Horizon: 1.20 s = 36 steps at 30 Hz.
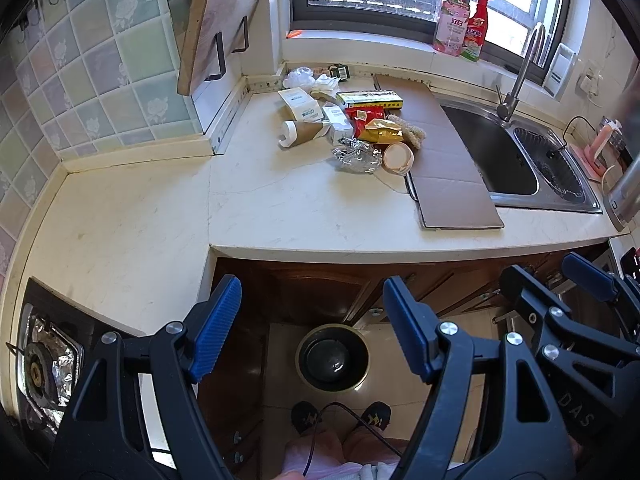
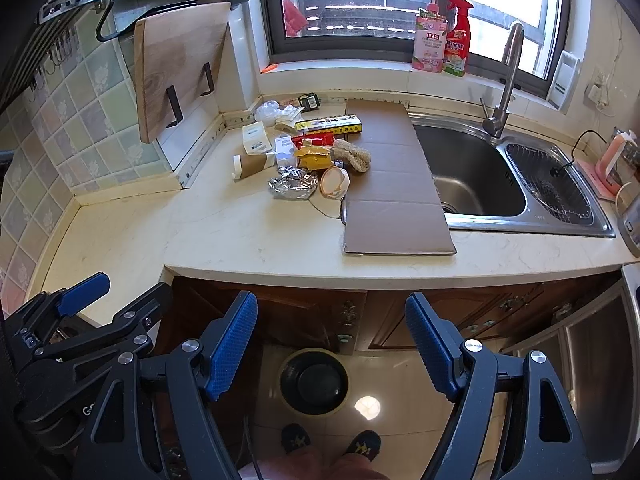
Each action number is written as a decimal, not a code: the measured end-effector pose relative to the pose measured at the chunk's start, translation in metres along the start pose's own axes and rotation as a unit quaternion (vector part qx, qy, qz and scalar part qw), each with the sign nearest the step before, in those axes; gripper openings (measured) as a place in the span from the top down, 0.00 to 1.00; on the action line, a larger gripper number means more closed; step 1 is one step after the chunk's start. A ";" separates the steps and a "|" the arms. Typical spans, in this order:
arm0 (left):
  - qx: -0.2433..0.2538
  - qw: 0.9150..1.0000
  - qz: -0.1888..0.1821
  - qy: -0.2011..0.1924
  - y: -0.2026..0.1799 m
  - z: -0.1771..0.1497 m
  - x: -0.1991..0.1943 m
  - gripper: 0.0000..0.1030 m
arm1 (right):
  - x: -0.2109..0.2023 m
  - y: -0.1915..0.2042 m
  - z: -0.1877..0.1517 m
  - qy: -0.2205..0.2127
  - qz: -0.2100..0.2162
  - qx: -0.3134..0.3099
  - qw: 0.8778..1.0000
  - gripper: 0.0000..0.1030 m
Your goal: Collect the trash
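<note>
Bare countertop in front, trash pile behind, cardboard sheet and sink rightward

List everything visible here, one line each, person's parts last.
Trash pile: one heap, mixed colours, back of counter
Foil ball: one, silver, pile's front
Cardboard: one, brown, partly over sink
Sink: one, steel, right
Bottles: two, pink and red, windowsill
Cutting board: one, wooden, left wall
Bin: one, black, floor
Stove: one, foil-lined, far left
Shoes: two, dark, floor
Left hand-held gripper: blue pads, open
Right hand-held gripper: blue pads, open
</note>
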<state>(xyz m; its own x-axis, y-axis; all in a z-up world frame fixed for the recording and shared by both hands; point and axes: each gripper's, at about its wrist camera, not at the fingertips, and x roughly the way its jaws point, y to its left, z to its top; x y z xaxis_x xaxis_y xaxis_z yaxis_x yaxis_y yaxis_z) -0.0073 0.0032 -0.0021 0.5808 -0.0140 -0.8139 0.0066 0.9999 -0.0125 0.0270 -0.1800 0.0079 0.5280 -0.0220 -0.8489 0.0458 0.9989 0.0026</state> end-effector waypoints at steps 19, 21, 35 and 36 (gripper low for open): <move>0.022 0.999 -0.031 -0.014 0.017 0.008 0.003 0.31 | -0.013 0.024 -0.005 -0.012 -0.019 0.022 1.000 0.24; 0.024 0.999 -0.036 -0.015 0.019 0.012 0.005 0.31 | -0.013 0.025 -0.004 -0.013 -0.019 0.026 0.999 0.24; 0.019 0.998 -0.058 -0.001 0.017 0.037 0.031 0.31 | 0.011 0.010 0.030 -0.007 0.015 0.049 0.999 0.24; 0.014 0.998 -0.055 0.003 0.017 0.041 0.036 0.31 | 0.016 0.008 0.035 -0.004 0.020 0.047 0.999 0.24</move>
<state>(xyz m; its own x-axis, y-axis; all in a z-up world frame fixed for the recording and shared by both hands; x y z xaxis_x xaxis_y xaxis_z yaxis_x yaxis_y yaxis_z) 0.0467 0.0199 -0.0081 0.5711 -0.1227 -0.8117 0.0925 0.9921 -0.0849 0.0654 -0.1742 0.0125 0.5384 0.0171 -0.8425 0.1033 0.9909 0.0861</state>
